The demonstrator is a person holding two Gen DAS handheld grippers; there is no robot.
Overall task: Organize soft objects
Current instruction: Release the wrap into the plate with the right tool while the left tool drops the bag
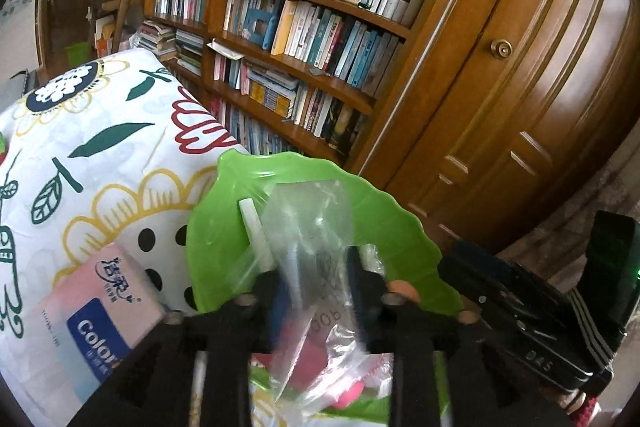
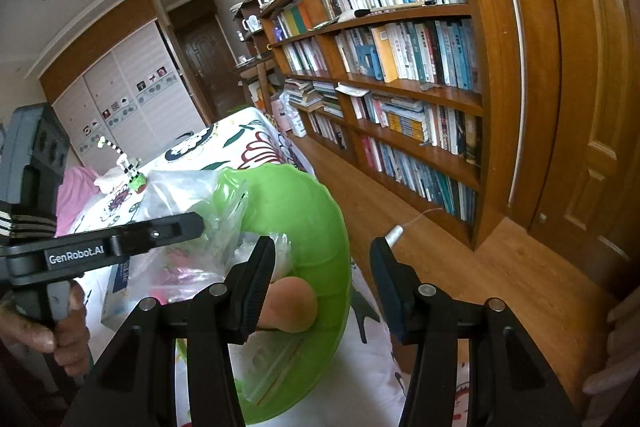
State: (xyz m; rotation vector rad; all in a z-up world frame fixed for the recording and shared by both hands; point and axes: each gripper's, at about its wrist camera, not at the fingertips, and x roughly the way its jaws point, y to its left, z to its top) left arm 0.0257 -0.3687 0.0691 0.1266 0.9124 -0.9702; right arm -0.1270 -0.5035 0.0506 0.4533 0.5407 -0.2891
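Note:
A green leaf-shaped plate point(image 1: 400, 227) sits on a flower-print bedspread point(image 1: 100, 147). My left gripper point(image 1: 316, 279) is shut on a clear plastic bag point(image 1: 308, 215) and holds it over the plate. In the right wrist view the plate point(image 2: 312, 211) is straight ahead, with the bag point(image 2: 180, 187) and the left gripper point(image 2: 160, 231) above its left side. My right gripper point(image 2: 322, 267) is open and empty over the plate's right rim. A tan egg-shaped object point(image 2: 292, 303) lies on the plate beside its left finger. Something pink point(image 1: 304, 367) lies under the bag.
A pink tissue pack point(image 1: 96, 323) lies on the bed left of the plate. A small striped green toy point(image 2: 132, 171) and pink cloth point(image 2: 76, 191) lie farther back. A tall wooden bookshelf point(image 1: 304, 39) and wooden door point(image 1: 540, 107) stand beyond the bed's right edge.

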